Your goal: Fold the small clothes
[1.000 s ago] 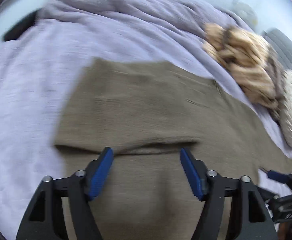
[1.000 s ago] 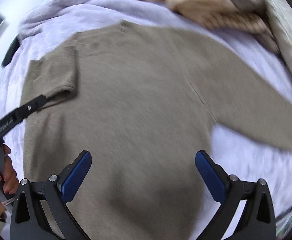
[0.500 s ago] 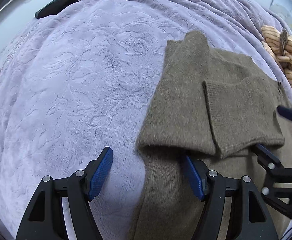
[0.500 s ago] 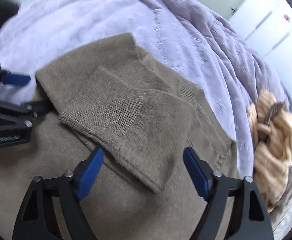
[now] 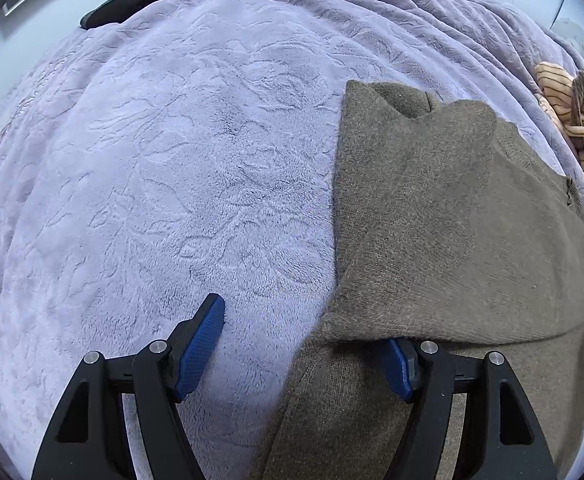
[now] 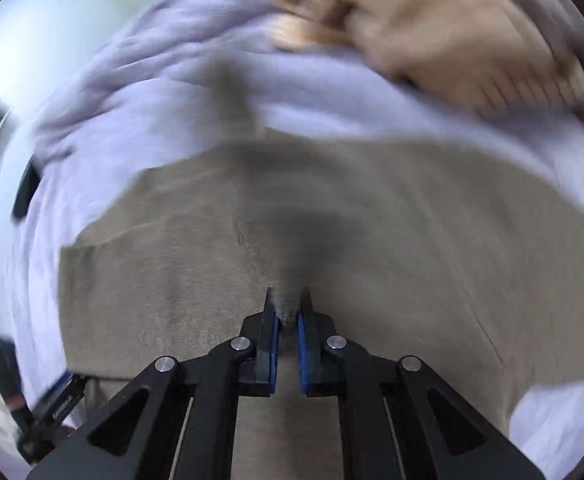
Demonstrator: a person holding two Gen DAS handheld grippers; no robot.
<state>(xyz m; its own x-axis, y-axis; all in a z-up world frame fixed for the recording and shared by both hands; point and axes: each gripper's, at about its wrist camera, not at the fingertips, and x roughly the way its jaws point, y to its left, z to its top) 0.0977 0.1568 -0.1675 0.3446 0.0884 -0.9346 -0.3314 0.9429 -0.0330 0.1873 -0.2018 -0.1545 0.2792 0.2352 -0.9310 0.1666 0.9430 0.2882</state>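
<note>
Brown sweater [image 5: 452, 220] on the purple blanket [image 5: 151, 160], one sleeve folded across it. Left claw [image 5: 304, 344] spread, straddling the fold's edge; right claw [image 6: 285, 320] pinching sweater fabric. Further folds remain.

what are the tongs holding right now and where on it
Right tongs pinch a small tuck of the brown sweater, mid-fabric. Left tongs stand open, gripping nothing.

Olive-brown sweater [image 5: 452, 220], embossed lilac blanket [image 5: 171, 180], tan striped garment [image 5: 580, 128].

Right gripper [image 6: 285, 312] now pinching sweater [image 6: 372, 248].
</note>
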